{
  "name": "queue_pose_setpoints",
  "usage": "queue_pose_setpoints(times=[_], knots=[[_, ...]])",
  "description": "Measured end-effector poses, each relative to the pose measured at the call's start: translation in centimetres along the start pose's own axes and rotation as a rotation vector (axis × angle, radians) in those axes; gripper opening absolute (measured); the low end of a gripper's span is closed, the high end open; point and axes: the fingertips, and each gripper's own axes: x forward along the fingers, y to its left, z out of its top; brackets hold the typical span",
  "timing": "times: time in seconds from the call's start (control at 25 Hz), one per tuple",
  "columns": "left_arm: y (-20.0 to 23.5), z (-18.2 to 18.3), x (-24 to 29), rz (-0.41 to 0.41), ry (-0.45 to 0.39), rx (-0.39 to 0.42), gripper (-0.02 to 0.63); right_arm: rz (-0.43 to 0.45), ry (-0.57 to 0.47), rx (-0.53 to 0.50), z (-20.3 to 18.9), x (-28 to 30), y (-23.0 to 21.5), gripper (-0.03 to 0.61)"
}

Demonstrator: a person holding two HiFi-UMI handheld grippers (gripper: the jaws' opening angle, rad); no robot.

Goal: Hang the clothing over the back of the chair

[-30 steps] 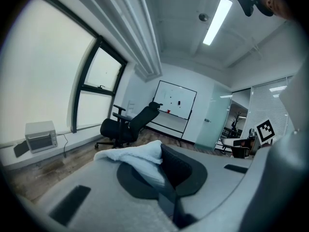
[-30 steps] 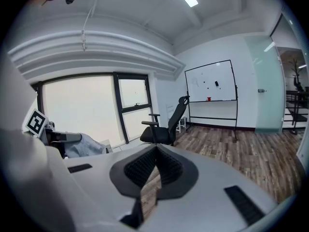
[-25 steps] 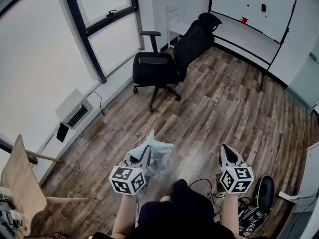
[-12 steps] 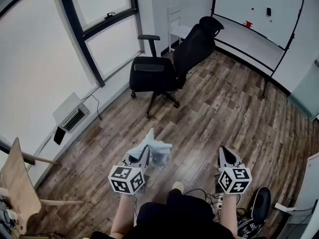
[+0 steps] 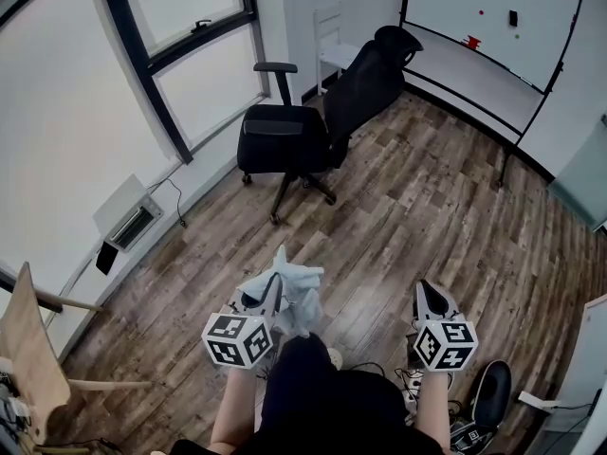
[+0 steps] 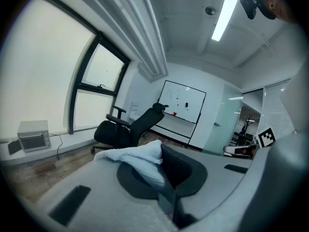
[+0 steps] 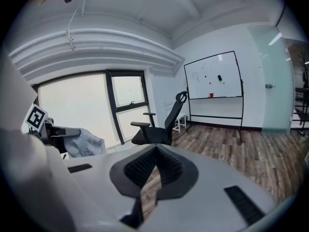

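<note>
Indoors, wood-plank floor; left gripper clenched on pale clothing; right gripper closed, empty; black chair ahead.

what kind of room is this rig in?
Probably an office or small meeting room: a black swivel office chair, a large whiteboard on a black stand, and tall dark-framed windows.

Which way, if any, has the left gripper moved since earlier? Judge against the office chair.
Yes. The left gripper, holding the clothing, has moved forward, slightly nearer the black office chair.
</note>
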Motion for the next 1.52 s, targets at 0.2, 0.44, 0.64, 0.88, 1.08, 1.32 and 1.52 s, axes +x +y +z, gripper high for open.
queue_pose_setpoints(times=[0.2, 0.44, 0.64, 0.88, 1.08, 1.32, 1.52], knots=[[-0.5, -0.1, 1.1, -0.015, 0.026, 0.024, 0.014, 0.01, 0.008, 0.01, -0.2, 0.8, -0.1, 0.0], [-0.9, 0.1, 3.4, -0.025, 0.035, 0.023, 0.014, 0.004, 0.02, 0.028, -0.1, 2.4, -1.4, 0.0], [0.4, 1.1, 6.6, -0.027, 0.053, 0.018, 0.014, 0.004, 0.018, 0.04, 1.2, 5.3, -2.0, 0.0], [1.0, 4.4, 12.1, -0.044, 0.037, 0.028, 0.014, -0.004, 0.009, 0.041, 4.6, 10.1, -4.0, 0.0], [2.5, 7.3, 16.8, -0.05, 0.033, 0.026, 0.014, -0.016, -0.02, 0.028, 8.8, 14.6, -5.5, 0.0], [4.2, 10.4, 21.6, -0.066, 0.027, 0.036, 0.014, -0.032, -0.026, 0.031, 11.6, 18.9, -6.6, 0.0], [5.8, 12.3, 25.3, -0.082, 0.029, 0.04, 0.015, -0.049, -0.032, 0.043, 13.2, 22.2, -7.6, 0.0]])
